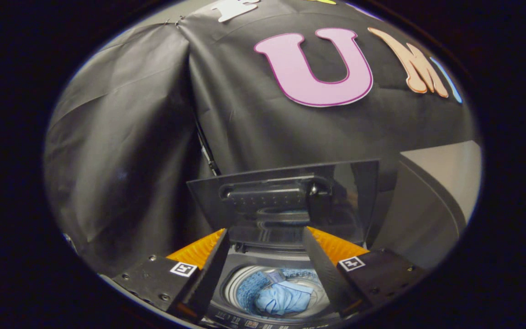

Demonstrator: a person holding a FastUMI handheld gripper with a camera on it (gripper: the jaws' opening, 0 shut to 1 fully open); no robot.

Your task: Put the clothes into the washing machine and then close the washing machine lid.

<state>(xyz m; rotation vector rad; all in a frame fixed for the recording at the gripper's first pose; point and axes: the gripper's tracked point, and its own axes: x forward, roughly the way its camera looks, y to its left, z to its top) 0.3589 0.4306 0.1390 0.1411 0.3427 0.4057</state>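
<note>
1. Black cloth wall (130,137) hangs behind the washing machine (244,315).
2. Its lid (286,201) stands raised behind the drum.
3. Blue clothes (283,297) lie inside the drum.
4. My gripper (265,237) hovers above the machine, fingers spread wide, holding nothing.

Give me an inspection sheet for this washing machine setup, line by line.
Surface: top-loading washing machine, drum open below the fingers.
Job's things: crumpled light blue cloth lying in the drum; dark glossy washing machine lid raised upright beyond the fingers, not yet closed.
Clutter: nothing seen.
Grippers: gripper open, fingers spread above the drum, holding nothing.
Cables: thin dark cable hanging against the wall cloth behind the lid.
Surroundings: wrinkled black cloth wall; grey panel beside the lid.
</note>
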